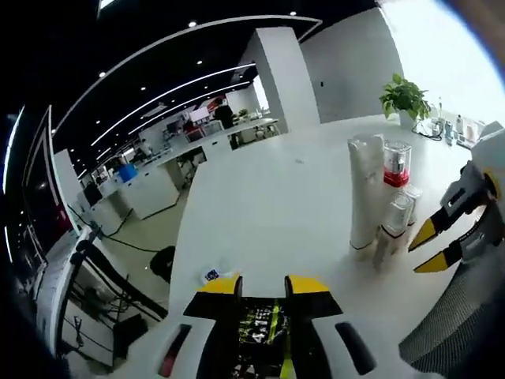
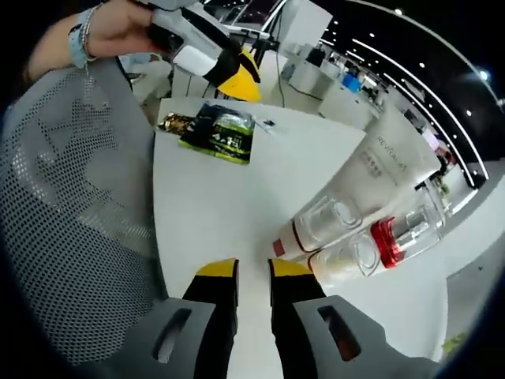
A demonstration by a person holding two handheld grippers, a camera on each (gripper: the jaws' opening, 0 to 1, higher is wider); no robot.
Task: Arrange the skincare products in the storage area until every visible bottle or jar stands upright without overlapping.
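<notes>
A tall white tube (image 1: 364, 189) stands upright on the white table (image 1: 268, 197), with a red-banded bottle (image 1: 396, 164) behind it and two small clear-capped bottles (image 1: 397, 215) in front, all close together. In the right gripper view the tube (image 2: 379, 170), the red-banded bottle (image 2: 402, 233) and the clear caps (image 2: 323, 221) sit up and to the right of my right gripper (image 2: 252, 270), whose jaws are slightly apart and hold nothing. My left gripper (image 1: 263, 286) is open, hovering over a dark green packet (image 1: 256, 324). The right gripper (image 1: 413, 259) enters from the right beside the bottles.
The dark packet (image 2: 217, 130) lies flat near the table's edge, under the left gripper (image 2: 237, 77) held by a person's hand (image 2: 110, 28). A grey mesh chair (image 2: 71, 197) borders the table. A small blue-white scrap (image 1: 211, 275) lies nearby. A potted plant (image 1: 404, 96) stands far back.
</notes>
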